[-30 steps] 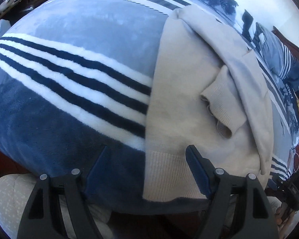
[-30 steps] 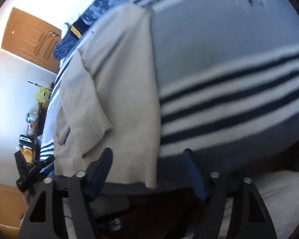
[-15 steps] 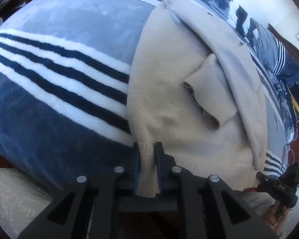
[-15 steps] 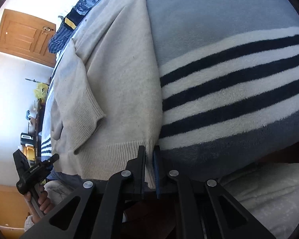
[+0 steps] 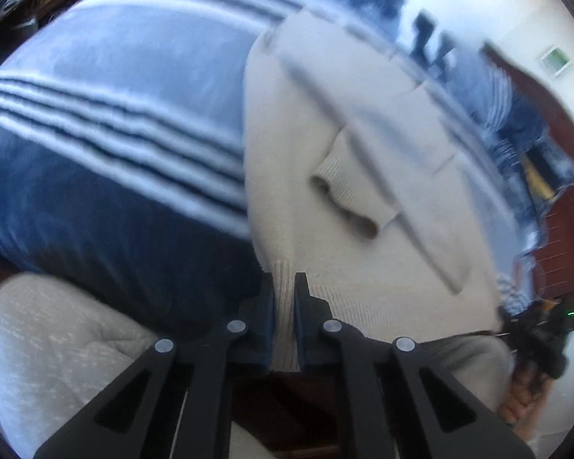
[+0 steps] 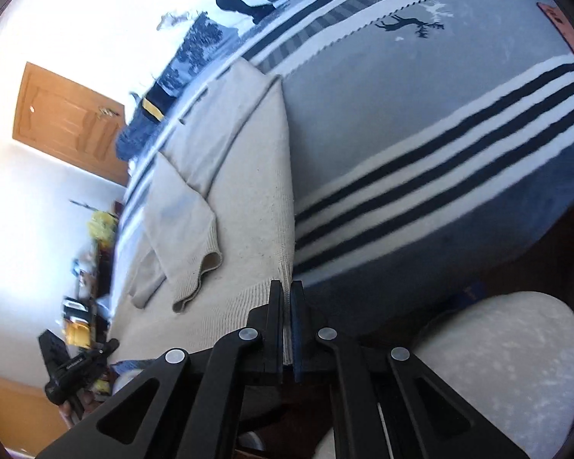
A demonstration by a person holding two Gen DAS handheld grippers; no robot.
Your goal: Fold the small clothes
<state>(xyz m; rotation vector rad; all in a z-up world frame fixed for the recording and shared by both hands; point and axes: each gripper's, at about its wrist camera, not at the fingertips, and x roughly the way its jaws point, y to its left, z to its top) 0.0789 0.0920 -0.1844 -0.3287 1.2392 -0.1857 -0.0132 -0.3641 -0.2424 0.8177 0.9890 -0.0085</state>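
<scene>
A cream knitted sweater [image 5: 363, 252] is lying flat on a bed covered by a blue, grey and white plush blanket with dark navy stripes [image 5: 107, 130], its sleeves already folded in across the body. A second ago both black two-finger grippers were hanging wide apart just short of the ribbed hem; now each is clamped on it. The left gripper [image 5: 284, 298] is pinching the hem corner on the sweater's left side, ribbed fabric showing between its blue-padded jaws. The right gripper [image 6: 286, 306] is pinching the opposite hem corner, jaws nearly together with a thin strip of knit between them. The left wrist view is blurring, suggesting that hand is beginning to move. With both lower corners secured, the person appears ready to lift the hem and carry it toward the collar, halving the sweater. A wooden door [image 6: 65, 122] is visible beyond the bed.
</scene>
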